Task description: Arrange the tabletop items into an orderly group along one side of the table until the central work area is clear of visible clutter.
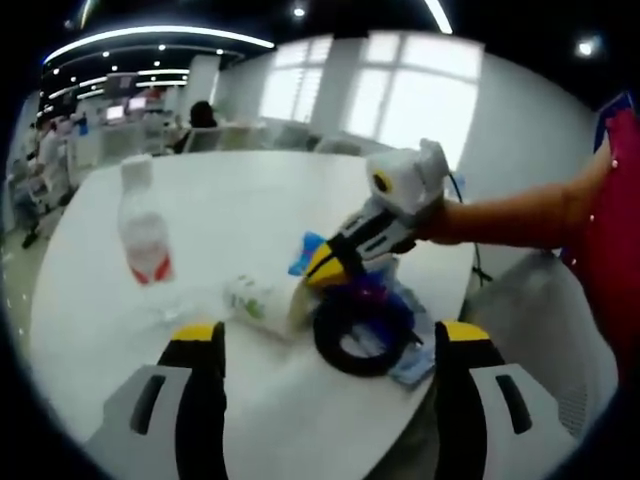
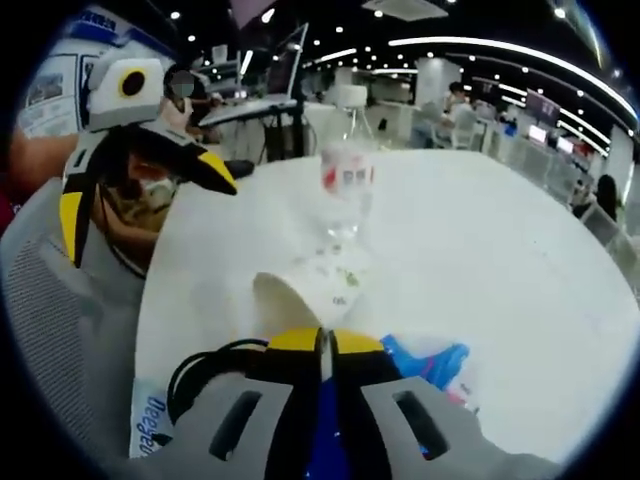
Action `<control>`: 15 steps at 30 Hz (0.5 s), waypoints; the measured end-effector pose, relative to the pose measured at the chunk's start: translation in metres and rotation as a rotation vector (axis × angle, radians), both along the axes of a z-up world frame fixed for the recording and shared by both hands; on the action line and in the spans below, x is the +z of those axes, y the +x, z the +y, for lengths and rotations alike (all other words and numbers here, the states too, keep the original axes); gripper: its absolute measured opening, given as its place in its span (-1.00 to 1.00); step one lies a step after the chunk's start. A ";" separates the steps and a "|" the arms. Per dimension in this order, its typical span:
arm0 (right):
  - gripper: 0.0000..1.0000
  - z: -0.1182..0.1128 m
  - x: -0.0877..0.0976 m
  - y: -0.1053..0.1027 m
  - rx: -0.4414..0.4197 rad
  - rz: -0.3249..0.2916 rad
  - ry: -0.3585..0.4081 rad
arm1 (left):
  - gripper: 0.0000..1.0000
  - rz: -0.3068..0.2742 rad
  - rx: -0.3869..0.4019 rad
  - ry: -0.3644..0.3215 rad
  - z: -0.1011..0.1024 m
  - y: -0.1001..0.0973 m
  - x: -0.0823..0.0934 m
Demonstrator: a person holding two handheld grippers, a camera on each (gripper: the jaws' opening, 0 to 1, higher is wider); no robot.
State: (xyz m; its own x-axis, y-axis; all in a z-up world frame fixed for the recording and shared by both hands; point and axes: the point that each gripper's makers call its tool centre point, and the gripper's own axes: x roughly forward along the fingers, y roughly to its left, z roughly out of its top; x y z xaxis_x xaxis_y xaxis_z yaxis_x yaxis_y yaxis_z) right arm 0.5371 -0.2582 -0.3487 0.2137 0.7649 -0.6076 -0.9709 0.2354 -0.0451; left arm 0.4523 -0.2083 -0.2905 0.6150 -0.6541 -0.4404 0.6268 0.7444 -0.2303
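White worktop [image 1: 280, 200]: round and pale, it carries everything I have to tidy toward one side.
Left gripper [image 1: 322, 345]: my jaws stand wide apart with nothing between them, hovering short of the pile.
Right gripper [image 2: 322, 345]: my jaws are pressed together; I cannot tell whether they pinch anything. In the left gripper view this gripper [image 1: 335, 262] sits ahead, down among the clutter.
Black ring [image 1: 362, 325]: a cable-like loop lying just ahead of my left jaws, directly under my right gripper.
Paper cup [image 2: 315, 285]: tipped on its side, just beyond my right jaw tips.
Water bottle [image 2: 345, 165]: upright, farther ahead past the cup; from my left gripper it stands ahead and to the left [image 1: 143, 225].
Blue packet [image 2: 430, 362]: just right of my right jaws.
Doing it well: I judge the cluster should be nudged gently, keeping clear of the bottle so it does not topple.
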 end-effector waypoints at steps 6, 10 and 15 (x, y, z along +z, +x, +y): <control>-0.96 -0.002 0.008 0.003 -0.012 0.022 0.023 | 0.66 -0.009 -0.010 0.020 0.000 0.000 0.001; -0.96 -0.005 0.014 0.004 -0.034 0.052 0.041 | 0.64 -0.032 -0.017 0.056 0.001 0.001 0.002; -0.96 -0.005 0.026 0.003 -0.072 0.120 0.098 | 0.64 -0.078 -0.051 0.142 0.000 0.001 0.006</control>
State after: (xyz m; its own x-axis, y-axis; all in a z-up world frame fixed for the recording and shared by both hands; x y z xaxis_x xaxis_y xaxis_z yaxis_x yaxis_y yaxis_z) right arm 0.5406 -0.2629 -0.3230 0.2003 0.8069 -0.5557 -0.9484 0.3020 0.0967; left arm 0.4530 -0.2085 -0.2848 0.6186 -0.6198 -0.4829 0.6762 0.7329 -0.0746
